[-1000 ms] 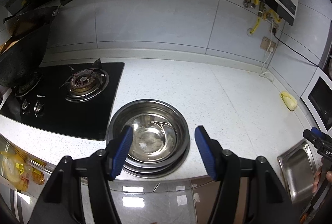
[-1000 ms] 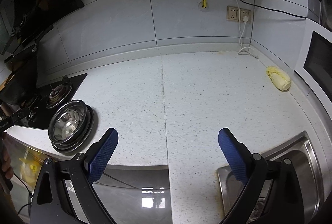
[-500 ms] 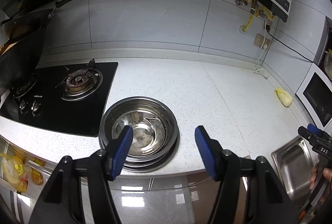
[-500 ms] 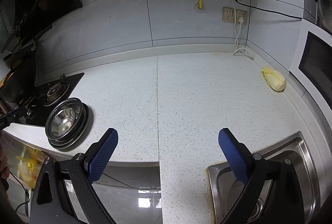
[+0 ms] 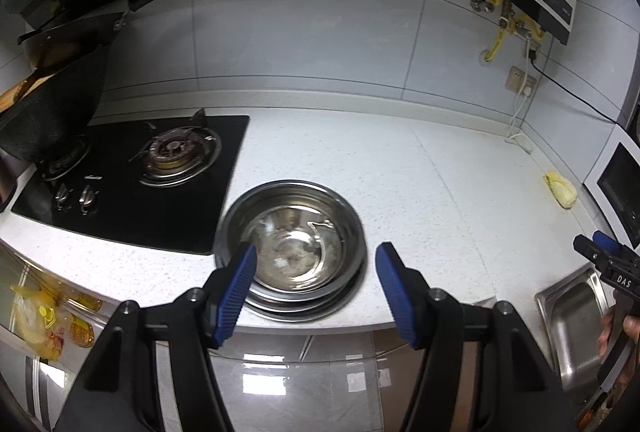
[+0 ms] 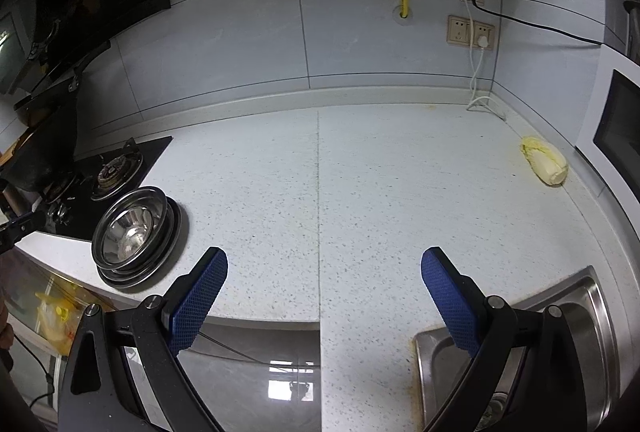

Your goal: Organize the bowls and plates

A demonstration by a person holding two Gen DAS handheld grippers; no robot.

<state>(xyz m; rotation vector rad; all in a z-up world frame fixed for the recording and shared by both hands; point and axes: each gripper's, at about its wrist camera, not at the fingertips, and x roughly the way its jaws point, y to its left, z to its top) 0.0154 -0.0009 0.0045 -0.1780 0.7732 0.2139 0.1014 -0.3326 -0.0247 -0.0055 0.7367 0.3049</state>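
A stack of steel bowls and plates (image 5: 294,246) sits on the white countertop near its front edge, right of the hob; it also shows at the left in the right wrist view (image 6: 132,232). My left gripper (image 5: 314,288) is open and empty, held just in front of and above the stack. My right gripper (image 6: 324,296) is open and empty over the counter's front edge, well right of the stack. The right gripper's tip also shows at the far right of the left wrist view (image 5: 600,252).
A black gas hob (image 5: 140,176) with a wok (image 5: 52,112) lies left of the stack. A steel sink (image 6: 520,364) is at the right front. A yellow cabbage (image 6: 546,166) lies by the microwave. Wall sockets and a cable (image 6: 472,32) are behind.
Both grippers first drew back from the counter, then the left one moved in toward the stack again. Both stayed open and empty. The stack has not moved.
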